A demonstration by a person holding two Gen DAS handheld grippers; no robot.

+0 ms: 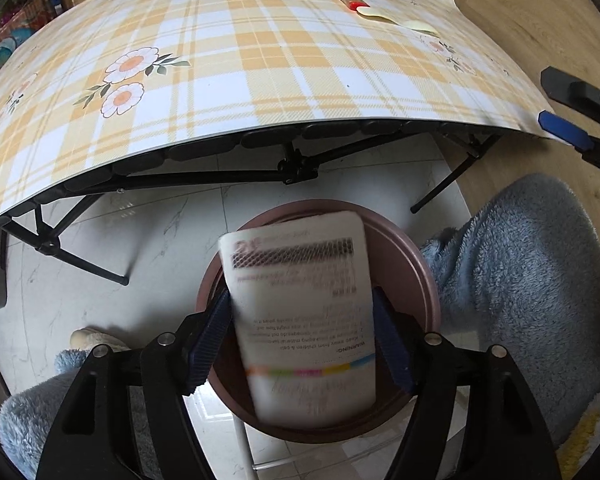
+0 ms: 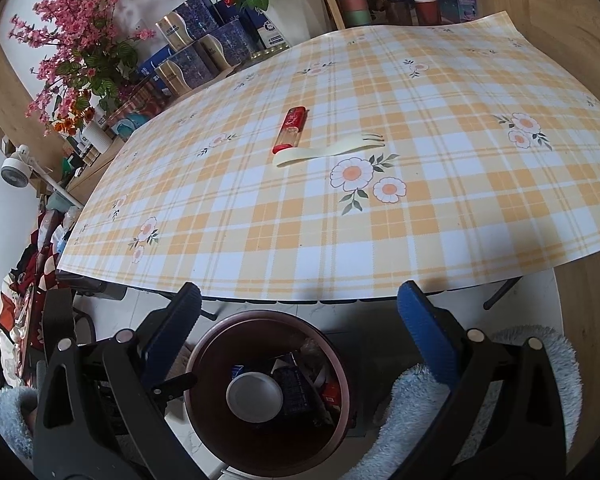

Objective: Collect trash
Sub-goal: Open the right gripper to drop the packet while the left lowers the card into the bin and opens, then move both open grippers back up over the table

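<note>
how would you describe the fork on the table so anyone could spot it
On the yellow plaid tablecloth, look toward the middle, just above the biggest daisy print. A pale cream plastic fork lies flat there, its handle end at a red lighter; it is the only pale utensil.

Desk [image 2: 380, 240] top mostly bare; only a red lighter [image 2: 290, 130] and a pale plastic fork [image 2: 328, 153], touching, near mid-desk. Far edge blocked by boxes [image 2: 196, 52] and flower pots [image 2: 296, 12]. Bin [image 2: 204, 420] stands below the near edge, its mouth unobstructed in the right wrist view; a white packet [image 1: 304, 312] covers it in the left wrist view. Fleece-covered legs [image 1: 520, 280] flank the bin.
</note>
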